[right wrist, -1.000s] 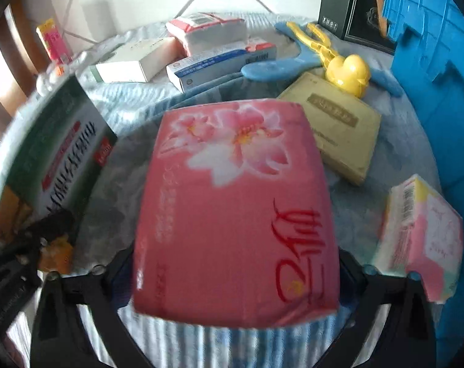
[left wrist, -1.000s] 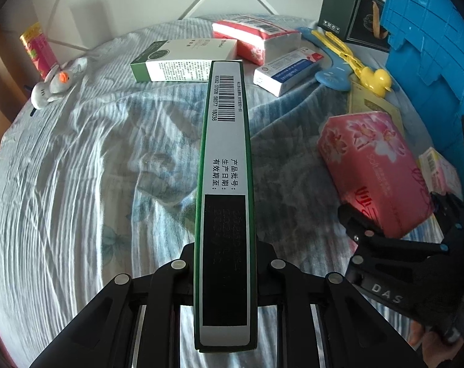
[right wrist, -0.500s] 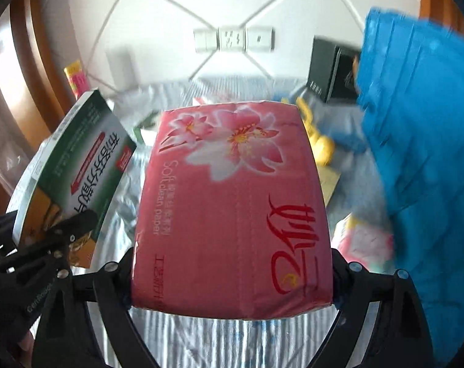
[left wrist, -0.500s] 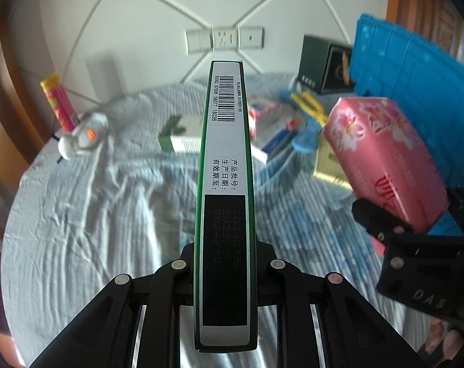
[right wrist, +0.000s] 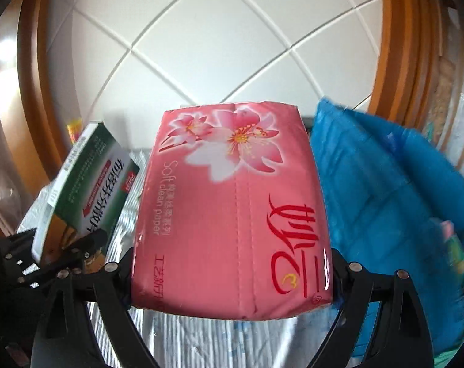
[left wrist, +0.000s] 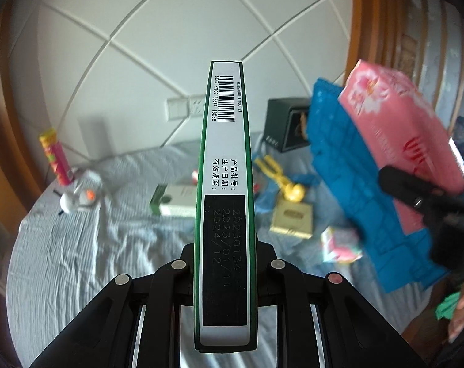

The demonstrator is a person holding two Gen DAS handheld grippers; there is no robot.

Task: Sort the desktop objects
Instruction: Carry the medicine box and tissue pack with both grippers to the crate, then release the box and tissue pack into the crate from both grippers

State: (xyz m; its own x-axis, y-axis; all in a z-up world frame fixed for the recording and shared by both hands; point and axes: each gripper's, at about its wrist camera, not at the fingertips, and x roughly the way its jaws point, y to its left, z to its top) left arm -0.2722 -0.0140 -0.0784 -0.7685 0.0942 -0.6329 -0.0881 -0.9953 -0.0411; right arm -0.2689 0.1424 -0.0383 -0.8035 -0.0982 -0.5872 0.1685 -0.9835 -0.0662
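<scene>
My left gripper (left wrist: 226,263) is shut on a green and white medicine box (left wrist: 226,202), held edge-up high above the table. The same box (right wrist: 88,193) shows at the left of the right wrist view. My right gripper (right wrist: 232,273) is shut on a pink tissue pack (right wrist: 235,211) and holds it raised next to the blue crate (right wrist: 394,202). The pack (left wrist: 403,125) also shows at the upper right of the left wrist view, above the blue crate (left wrist: 354,184).
On the grey-clothed table (left wrist: 94,260) lie another green and white box (left wrist: 176,204), a gold box (left wrist: 291,219), a yellow duck clip (left wrist: 282,178), a small pink packet (left wrist: 339,245), a white toy (left wrist: 78,199), a pink tube (left wrist: 55,156) and a black box (left wrist: 285,125).
Both grippers have risen and tilted upward with their loads. The table has dropped lower in both views, and the tissue pack has moved up beside the blue crate.
</scene>
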